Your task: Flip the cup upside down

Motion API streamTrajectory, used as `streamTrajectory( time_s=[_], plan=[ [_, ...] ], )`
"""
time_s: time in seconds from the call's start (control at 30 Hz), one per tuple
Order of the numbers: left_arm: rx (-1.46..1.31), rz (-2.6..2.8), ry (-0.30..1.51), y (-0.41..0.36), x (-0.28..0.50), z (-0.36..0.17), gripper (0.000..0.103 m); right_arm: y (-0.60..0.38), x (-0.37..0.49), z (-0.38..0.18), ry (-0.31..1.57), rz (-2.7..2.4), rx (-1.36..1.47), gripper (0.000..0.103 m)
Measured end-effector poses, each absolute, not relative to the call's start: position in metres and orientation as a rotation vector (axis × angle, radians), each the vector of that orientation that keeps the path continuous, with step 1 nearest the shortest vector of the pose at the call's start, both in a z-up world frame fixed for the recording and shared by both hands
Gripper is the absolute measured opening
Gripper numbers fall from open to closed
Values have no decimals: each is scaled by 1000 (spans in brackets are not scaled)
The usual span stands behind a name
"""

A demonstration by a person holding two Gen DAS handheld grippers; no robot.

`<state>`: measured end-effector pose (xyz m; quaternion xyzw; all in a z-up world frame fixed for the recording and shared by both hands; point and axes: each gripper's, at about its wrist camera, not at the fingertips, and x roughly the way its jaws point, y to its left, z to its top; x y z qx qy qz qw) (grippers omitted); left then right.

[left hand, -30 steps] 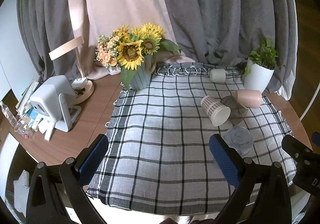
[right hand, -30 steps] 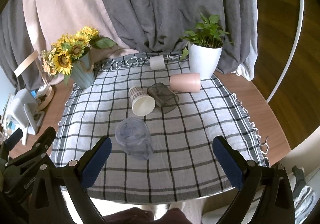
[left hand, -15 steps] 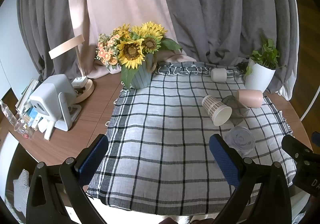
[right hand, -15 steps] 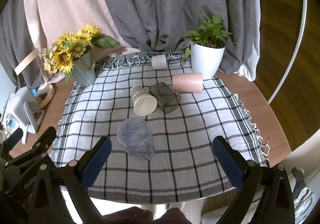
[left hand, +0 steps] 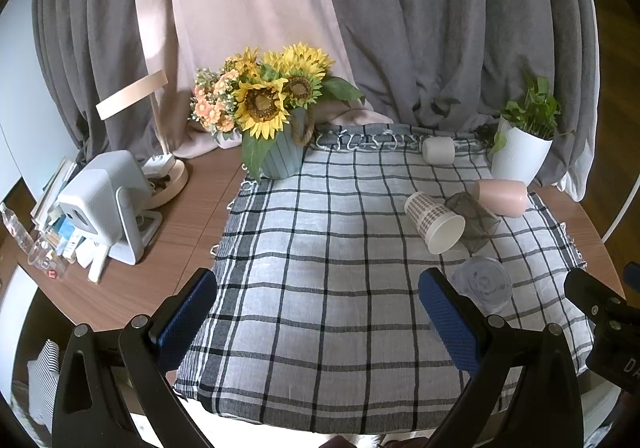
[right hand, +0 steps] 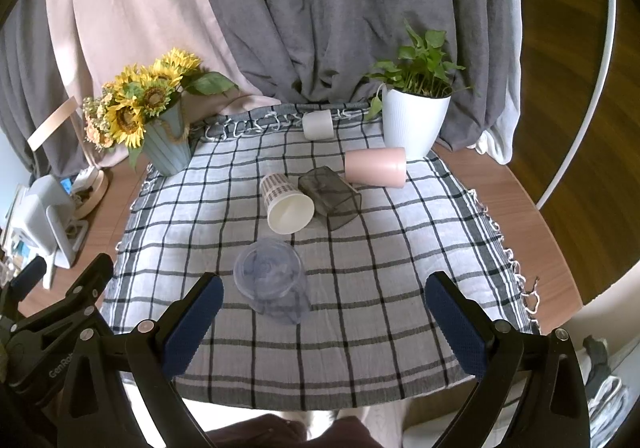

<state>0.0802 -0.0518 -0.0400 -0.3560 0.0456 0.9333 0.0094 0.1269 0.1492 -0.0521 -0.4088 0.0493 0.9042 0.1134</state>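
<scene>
- Hovering above the near cloth edge, left gripper [left hand: 316, 312] and right gripper [right hand: 324, 320] both have jaws wide apart (nothing held).
- Clear cup [right hand: 272, 280] stands apart from both, bare checked cloth [right hand: 380, 280] around it.

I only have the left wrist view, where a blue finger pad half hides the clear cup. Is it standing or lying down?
Observer: The right wrist view shows the clear plastic cup whole. It appears to stand on the checked cloth, apart from the paper cup lying behind it.
Operator: Is the right gripper on it yet?
Observer: No. The right gripper is wide open and empty, and the cup sits just beyond its fingertips, nearer the left finger.
</scene>
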Motion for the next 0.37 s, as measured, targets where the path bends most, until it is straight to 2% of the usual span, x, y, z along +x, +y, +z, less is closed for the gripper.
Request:
streamTrajectory(
  time_s=[0.37],
  plan=[
    [-1117, 2913, 142, -51, 79, -40, 103, 148, 123, -53, 146, 2651, -1206, 101]
  ],
)
